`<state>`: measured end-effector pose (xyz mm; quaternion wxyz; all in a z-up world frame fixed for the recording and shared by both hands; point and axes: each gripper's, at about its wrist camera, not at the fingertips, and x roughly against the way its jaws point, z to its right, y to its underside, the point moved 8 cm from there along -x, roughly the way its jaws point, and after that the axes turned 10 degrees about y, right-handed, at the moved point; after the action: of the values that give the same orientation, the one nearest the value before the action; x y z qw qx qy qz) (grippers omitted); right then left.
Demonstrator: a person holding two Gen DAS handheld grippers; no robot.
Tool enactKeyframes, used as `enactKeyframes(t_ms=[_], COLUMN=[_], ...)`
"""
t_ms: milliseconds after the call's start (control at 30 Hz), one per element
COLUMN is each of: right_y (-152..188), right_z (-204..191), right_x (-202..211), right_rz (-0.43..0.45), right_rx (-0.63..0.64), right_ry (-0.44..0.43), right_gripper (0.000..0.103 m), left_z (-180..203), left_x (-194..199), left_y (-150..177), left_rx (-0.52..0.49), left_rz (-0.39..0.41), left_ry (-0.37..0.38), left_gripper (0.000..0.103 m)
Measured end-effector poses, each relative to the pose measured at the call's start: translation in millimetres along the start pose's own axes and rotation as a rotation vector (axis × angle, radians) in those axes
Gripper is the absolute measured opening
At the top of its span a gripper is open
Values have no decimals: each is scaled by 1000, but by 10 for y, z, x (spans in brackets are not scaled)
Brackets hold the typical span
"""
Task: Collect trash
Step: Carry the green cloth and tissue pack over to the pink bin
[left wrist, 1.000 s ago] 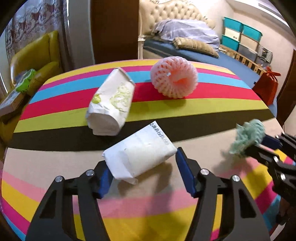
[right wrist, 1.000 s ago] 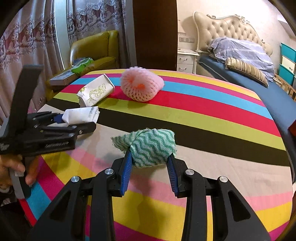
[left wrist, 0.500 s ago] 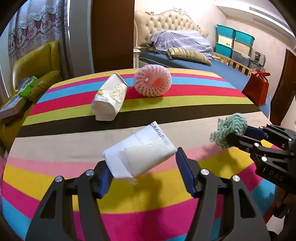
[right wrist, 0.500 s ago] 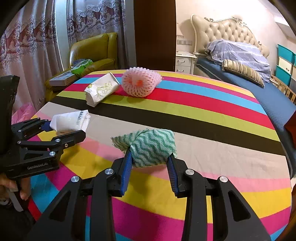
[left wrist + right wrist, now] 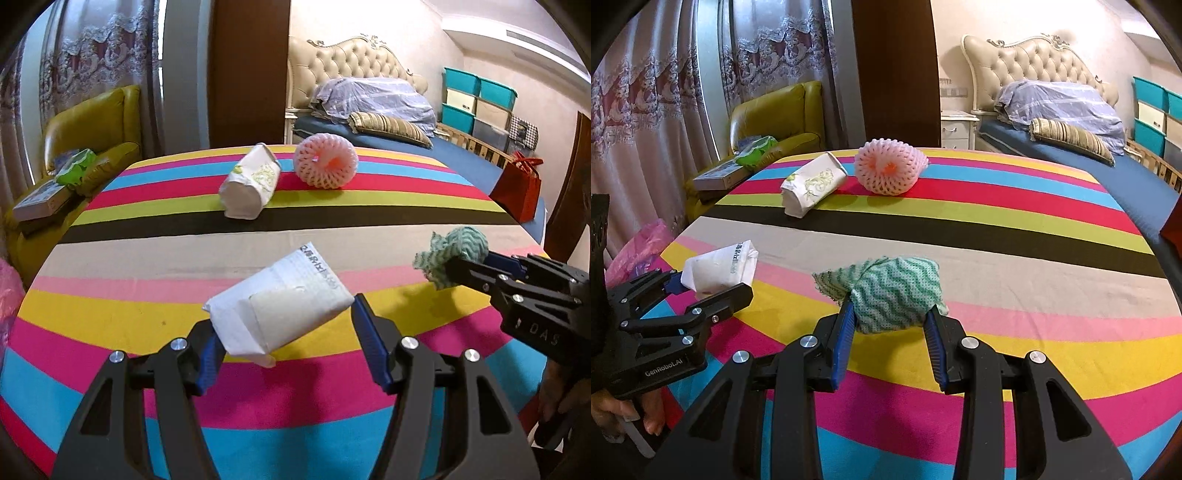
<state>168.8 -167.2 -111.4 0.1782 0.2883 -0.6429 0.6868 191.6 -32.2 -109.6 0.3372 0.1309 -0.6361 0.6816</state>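
striped tablecloth (image 5: 1015, 236), bedroom, tufted bed (image 5: 1034, 62), green armchair (image 5: 775, 114)

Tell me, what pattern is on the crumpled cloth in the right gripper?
Green and white zigzag waves on the crumpled cloth; clearest in the right wrist view.

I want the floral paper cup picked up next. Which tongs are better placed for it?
Neither is free yet: the left tongs hold a white packet, the right tongs a green cloth. Once emptied, the left; the cup lies on its side.

On the table (image 5: 1015, 229), the tissue pack (image 5: 812, 182) lies just left of the foam net (image 5: 888, 171).
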Motion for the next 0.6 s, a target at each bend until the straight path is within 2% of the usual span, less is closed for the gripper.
enactKeyframes(t_ms=[600], right_y=[31], right_z=[-496], right_x=[87], right_rz=[26], right_rx=[74], right_ry=[-31], right_gripper=[36], left_z=[-430], left_x=[489], left_y=[136], left_rx=[62], left_rz=[85], left_ry=[-62], left_gripper=[64])
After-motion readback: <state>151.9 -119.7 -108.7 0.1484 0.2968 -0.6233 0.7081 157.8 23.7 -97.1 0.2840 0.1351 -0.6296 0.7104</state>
